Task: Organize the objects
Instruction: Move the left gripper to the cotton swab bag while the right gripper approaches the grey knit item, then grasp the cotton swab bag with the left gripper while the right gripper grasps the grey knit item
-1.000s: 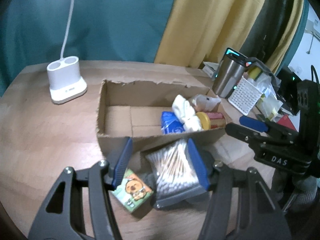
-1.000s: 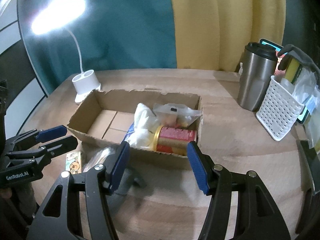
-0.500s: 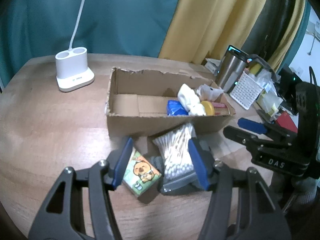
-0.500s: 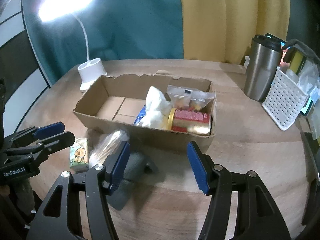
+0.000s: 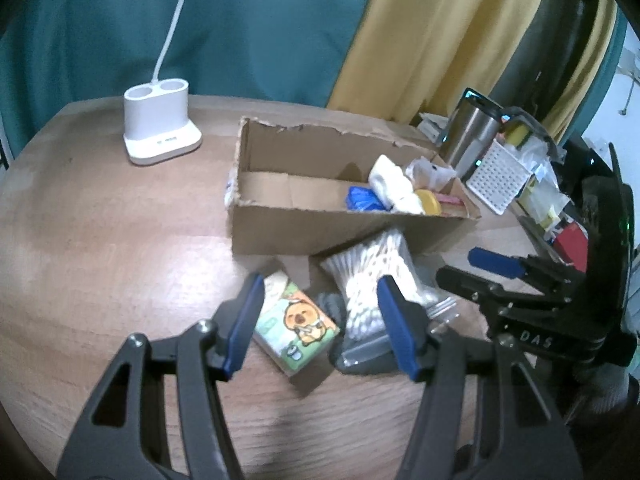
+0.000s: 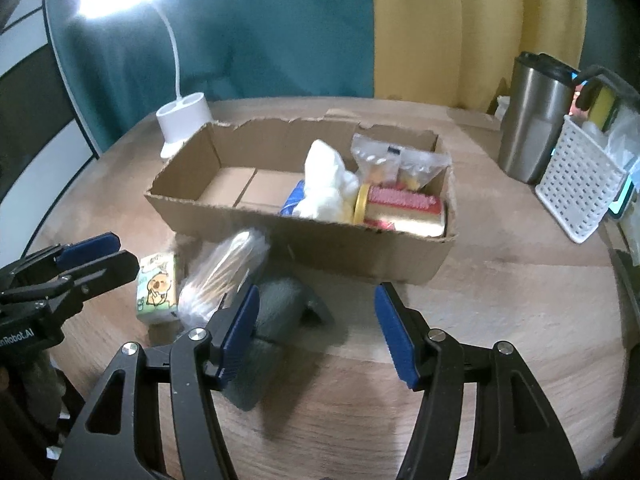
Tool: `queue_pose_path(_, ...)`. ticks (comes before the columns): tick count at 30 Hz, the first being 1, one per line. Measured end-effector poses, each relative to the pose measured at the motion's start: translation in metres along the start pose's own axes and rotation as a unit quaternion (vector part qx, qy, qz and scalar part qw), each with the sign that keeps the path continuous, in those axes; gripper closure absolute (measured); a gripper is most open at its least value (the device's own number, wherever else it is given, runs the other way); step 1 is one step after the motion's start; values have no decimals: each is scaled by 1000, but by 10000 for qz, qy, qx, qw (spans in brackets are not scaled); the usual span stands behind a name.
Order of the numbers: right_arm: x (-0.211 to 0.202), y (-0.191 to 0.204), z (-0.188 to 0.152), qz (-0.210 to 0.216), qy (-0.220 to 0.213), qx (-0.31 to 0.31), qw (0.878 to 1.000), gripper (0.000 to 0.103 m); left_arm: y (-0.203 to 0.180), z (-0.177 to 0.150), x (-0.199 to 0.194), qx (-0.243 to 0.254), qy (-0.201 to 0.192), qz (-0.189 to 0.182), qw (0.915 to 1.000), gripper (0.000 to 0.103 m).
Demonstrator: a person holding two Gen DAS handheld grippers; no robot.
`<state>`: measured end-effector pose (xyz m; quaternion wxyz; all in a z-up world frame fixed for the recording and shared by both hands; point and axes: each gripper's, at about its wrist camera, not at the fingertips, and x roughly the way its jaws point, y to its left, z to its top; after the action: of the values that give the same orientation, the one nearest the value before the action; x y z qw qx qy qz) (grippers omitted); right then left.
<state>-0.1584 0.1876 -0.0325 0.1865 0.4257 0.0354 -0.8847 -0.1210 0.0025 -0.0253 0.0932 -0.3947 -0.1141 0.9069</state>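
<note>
My left gripper (image 5: pixel 320 322) hangs with its jaws spread and nothing pinched, over the cartoon tissue pack (image 5: pixel 295 324) and the bag of cotton swabs (image 5: pixel 380 276). My right gripper (image 6: pixel 316 334) is likewise spread and empty, beside a grey object (image 6: pixel 280 312) (too blurred to name, I think). Both items lie on the wooden table (image 5: pixel 100 240), just in front of the cardboard box (image 6: pixel 304 236)

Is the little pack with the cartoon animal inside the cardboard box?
No, the cartoon pack lies on the table in front of the cardboard box.
</note>
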Motion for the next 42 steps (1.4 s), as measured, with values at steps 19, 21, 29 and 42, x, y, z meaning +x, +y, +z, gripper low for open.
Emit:
queue_pose_path(19, 33, 17, -9, 282, 461, 0, 9985, 33, 8, 0, 7, -68, 47, -18, 10000, 26)
queue_pose_path(21, 33, 16, -9, 322, 458, 13, 9984, 33, 5, 1, 9, -53, 78, -17, 10000, 26)
queue_pose_path(29, 28, 9, -17, 700, 370, 31, 9969, 61, -15, 0, 20, 121, 225, -70, 9996, 26)
queue_pose_path(42, 14, -14, -29, 825, 252, 151, 9962, 64, -56, 4, 49, 287, 558, -237, 9977, 26)
